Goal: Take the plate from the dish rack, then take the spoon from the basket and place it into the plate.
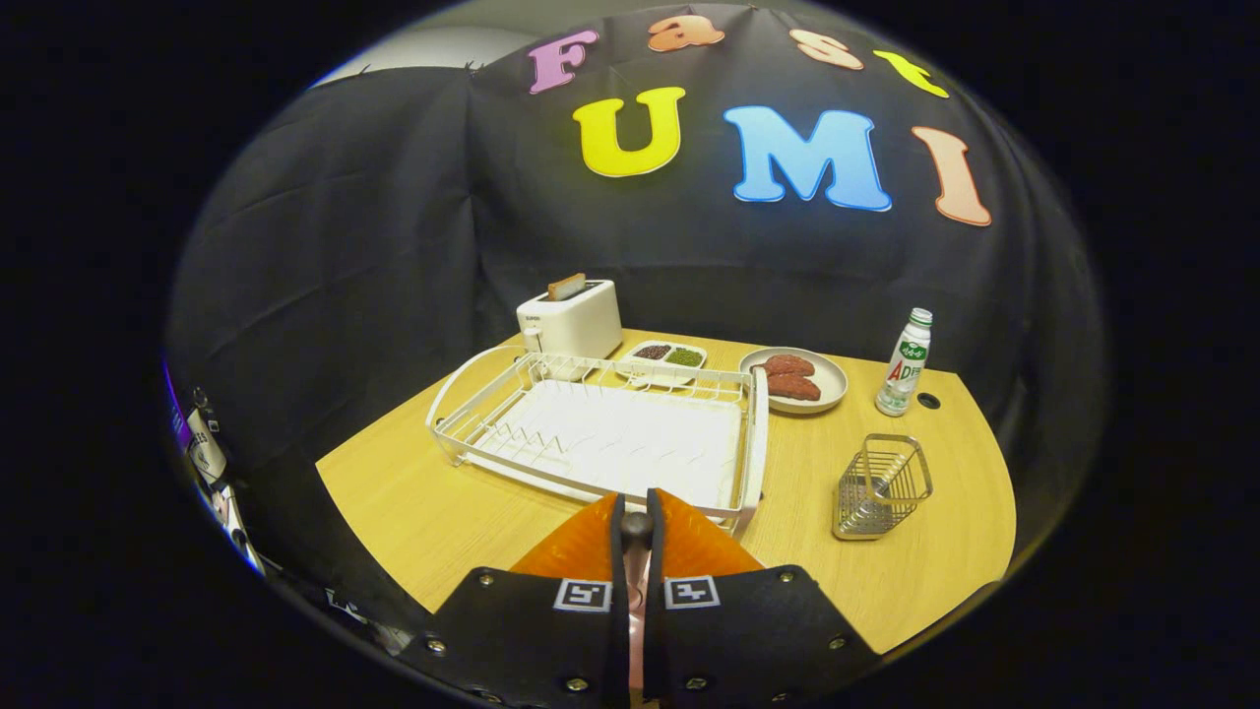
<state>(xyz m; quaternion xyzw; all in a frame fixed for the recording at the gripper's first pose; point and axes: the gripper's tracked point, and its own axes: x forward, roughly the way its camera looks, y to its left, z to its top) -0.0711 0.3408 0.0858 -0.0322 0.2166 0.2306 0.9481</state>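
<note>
My gripper [635, 507] hangs above the near edge of the white wire dish rack [600, 433], whose tray holds nothing. Its fingers are closed on a thin pink plate [636, 591] seen edge-on, of which only a narrow strip shows in the slit between them. To the right of the fingers, a small metal wire basket [881, 487] stands on the wooden table [423, 502]. A metal spoon [879, 489] leans inside it, handle up.
Behind the rack stand a white toaster [571, 320] with a slice of bread in it and a small two-part dish [667, 356] of beans. A plate with two reddish pieces [795, 379] and a white bottle [906, 362] sit at the back right.
</note>
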